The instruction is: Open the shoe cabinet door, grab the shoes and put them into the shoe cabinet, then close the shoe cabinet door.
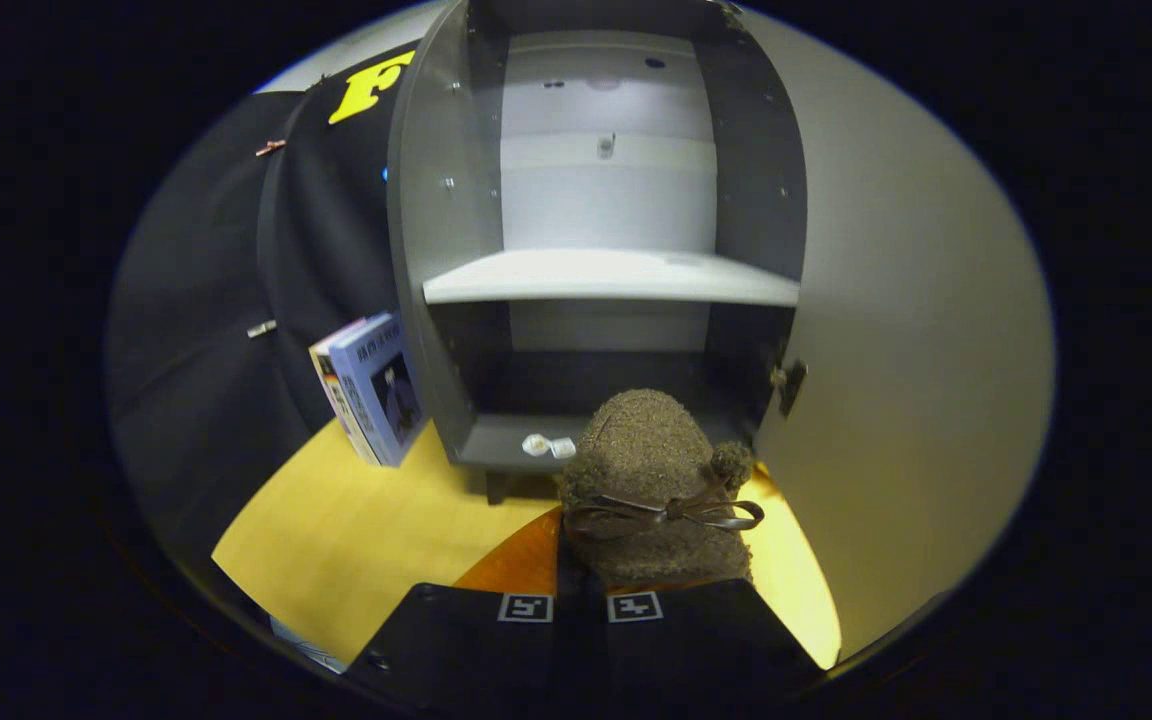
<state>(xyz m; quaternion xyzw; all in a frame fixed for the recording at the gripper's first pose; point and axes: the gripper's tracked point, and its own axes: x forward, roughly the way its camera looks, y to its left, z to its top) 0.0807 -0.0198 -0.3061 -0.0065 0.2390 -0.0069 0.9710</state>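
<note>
A wooden table top (356, 530), yellow with an orange band on the near side, spreads across the near part of the scene. On its far left part two books (371, 390) stand upright side by side, tilted a little, one with a pale blue cover and one behind it with a yellow edge. Behind the books hangs black cloth (216, 330). Two small metal clips (261, 328) are pinned to the cloth, one higher up and one lower down.
</note>
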